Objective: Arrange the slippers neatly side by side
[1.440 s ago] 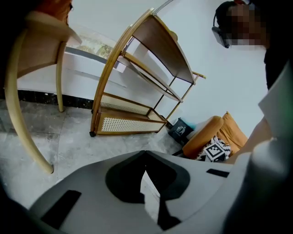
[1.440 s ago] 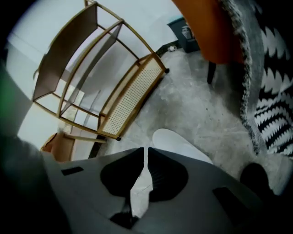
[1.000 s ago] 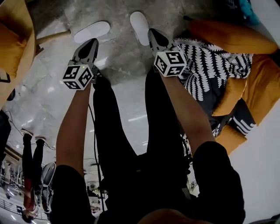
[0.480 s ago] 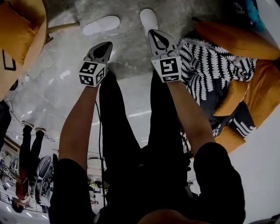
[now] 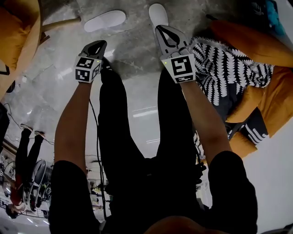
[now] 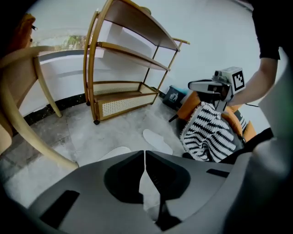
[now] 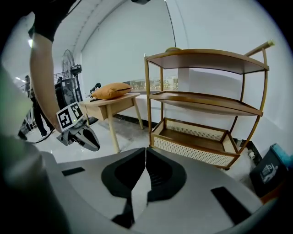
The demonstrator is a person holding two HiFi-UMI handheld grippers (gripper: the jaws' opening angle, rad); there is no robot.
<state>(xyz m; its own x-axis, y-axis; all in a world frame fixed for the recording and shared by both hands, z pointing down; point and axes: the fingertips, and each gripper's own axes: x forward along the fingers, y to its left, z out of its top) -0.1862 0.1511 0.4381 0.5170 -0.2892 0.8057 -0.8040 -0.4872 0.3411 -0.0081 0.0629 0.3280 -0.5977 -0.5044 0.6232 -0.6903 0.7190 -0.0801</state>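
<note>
Two white slippers lie apart on the grey floor at the top of the head view, one crosswise (image 5: 104, 21) and one lengthwise (image 5: 158, 13), at an angle to each other. The left gripper view shows both as well, the far slipper (image 6: 158, 140) and the near slipper (image 6: 114, 153). My left gripper (image 5: 98, 44) hovers short of the crosswise slipper, shut and empty. The right gripper (image 5: 163, 30) is also shut with nothing held, its tip just short of the lengthwise slipper's near end. Both float above the floor, touching neither slipper.
An orange armchair with a black-and-white patterned throw (image 5: 229, 68) stands at the right. A wooden shelf rack (image 7: 206, 105) stands beyond the slippers. A wooden table with an orange cushion (image 7: 112, 91) is at the left. The person's black-clad legs (image 5: 137, 137) fill the middle. A bystander (image 5: 27, 155) stands lower left.
Both grippers stay shut and empty. The left one has drifted slightly up in the head view, nearer the crosswise slipper. The slippers lie as before.
</note>
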